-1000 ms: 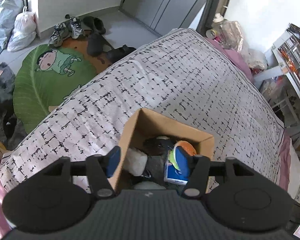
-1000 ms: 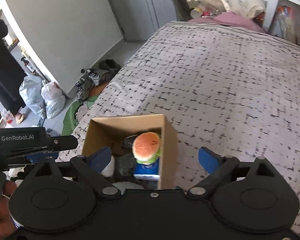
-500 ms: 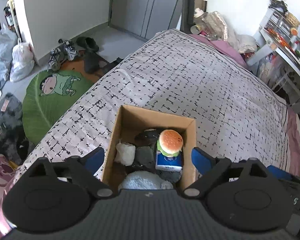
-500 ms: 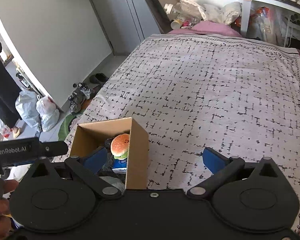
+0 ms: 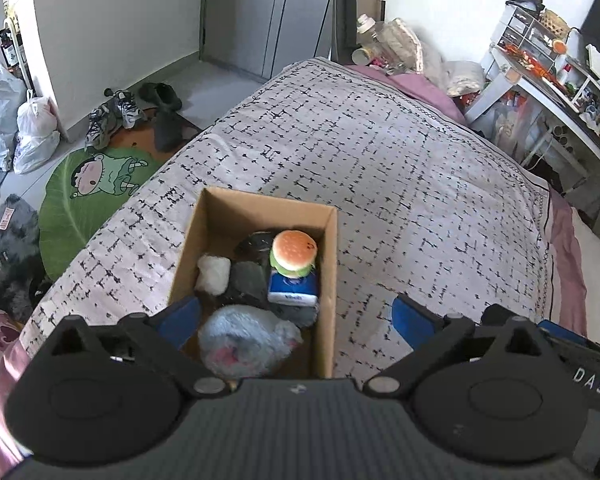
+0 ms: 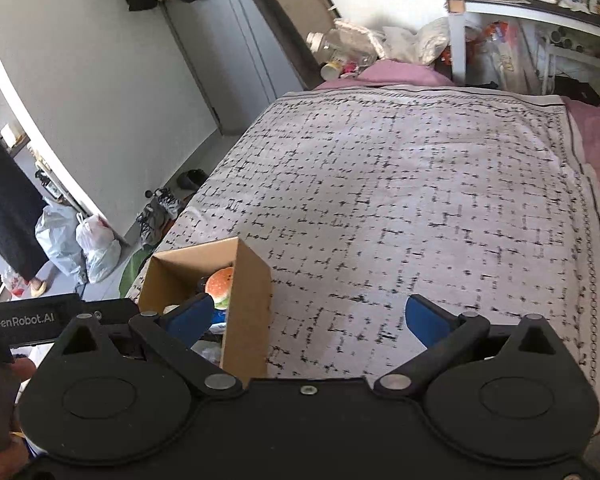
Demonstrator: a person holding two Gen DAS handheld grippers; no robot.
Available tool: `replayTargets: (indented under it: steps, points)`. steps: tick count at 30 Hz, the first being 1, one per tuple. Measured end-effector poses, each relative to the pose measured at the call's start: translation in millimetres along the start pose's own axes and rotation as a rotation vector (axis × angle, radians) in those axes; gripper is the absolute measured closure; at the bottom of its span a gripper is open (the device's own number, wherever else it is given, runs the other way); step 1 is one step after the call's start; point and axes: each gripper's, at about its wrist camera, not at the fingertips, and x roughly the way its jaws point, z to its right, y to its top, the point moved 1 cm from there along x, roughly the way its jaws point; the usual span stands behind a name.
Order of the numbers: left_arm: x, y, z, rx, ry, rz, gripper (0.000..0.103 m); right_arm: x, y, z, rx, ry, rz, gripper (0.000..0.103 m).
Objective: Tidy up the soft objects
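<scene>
A cardboard box (image 5: 327, 264) stands on the bed near its left edge. It holds a burger plush (image 5: 294, 249) on a blue pack (image 5: 293, 291), a white soft piece (image 5: 213, 275), dark soft items and a pale blue fluffy toy (image 5: 247, 340). My left gripper (image 5: 296, 316) is open and empty above the box's near end. My right gripper (image 6: 308, 318) is open and empty, with the box (image 6: 248, 308) by its left finger and the burger plush (image 6: 220, 282) showing inside.
The bed cover (image 5: 400, 184) has a black check pattern. Left of the bed lie a green cartoon mat (image 5: 92, 188), shoes (image 5: 116, 114) and white bags (image 5: 32, 136). A cluttered white desk (image 5: 552, 92) stands at the right. Bottles and bags pile at the bed's head (image 6: 352, 52).
The left gripper let go of the burger plush and blue pack in the box, opened wide and drew back upward. The right gripper also pulled back and to the right.
</scene>
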Motion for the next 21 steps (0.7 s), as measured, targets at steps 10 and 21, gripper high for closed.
replayTargets:
  steps: [10, 21]
  points:
    - [-23, -22, 14, 0.004, -0.019, 0.034, 0.001, -34, -12, 27, 0.036, 0.012, 0.058, 0.0]
    - [-50, -48, 16, 0.01, -0.03, 0.075, 0.001, -69, -31, 30, 0.021, 0.031, 0.12, 0.0]
